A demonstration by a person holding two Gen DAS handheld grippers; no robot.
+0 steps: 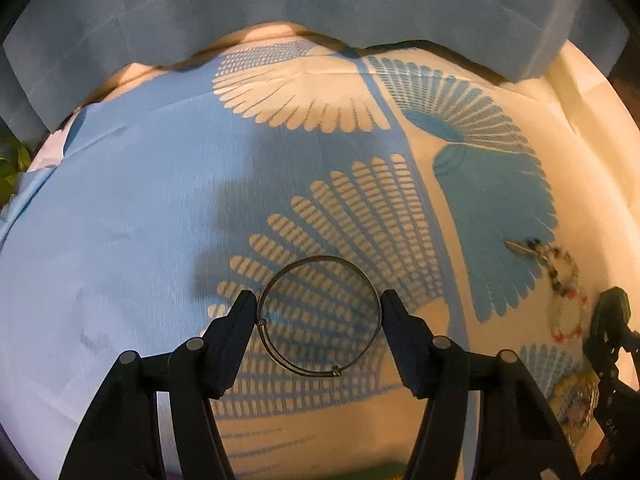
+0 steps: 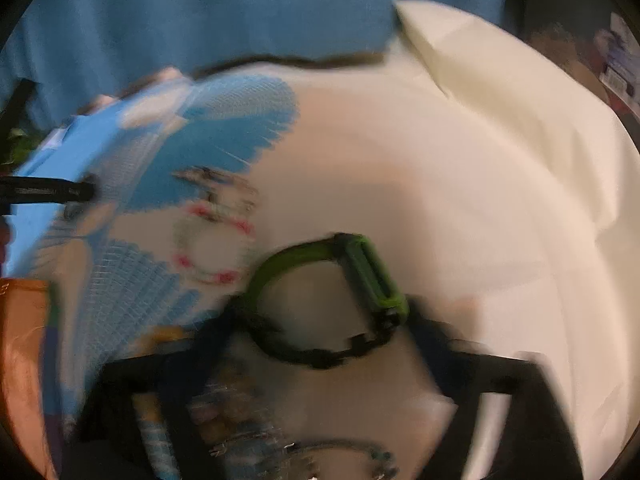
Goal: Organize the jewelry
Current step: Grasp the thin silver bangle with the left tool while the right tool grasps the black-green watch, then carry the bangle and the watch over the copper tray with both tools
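Left wrist view: left gripper (image 1: pixel 319 306) jaws grasp the wire bangle (image 1: pixel 319 316) by its sides; overpressure risks deforming or ejecting it. Right gripper (image 2: pixel 320 320) jaws grasp the green watch (image 2: pixel 340 288).

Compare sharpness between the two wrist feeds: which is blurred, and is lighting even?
Left wrist view: sharp on the wire bangle between the left gripper fingers, with soft shadows on the blue cloth and warm light at right. Right wrist view: heavy motion blur smears the green watch and beaded bracelet.
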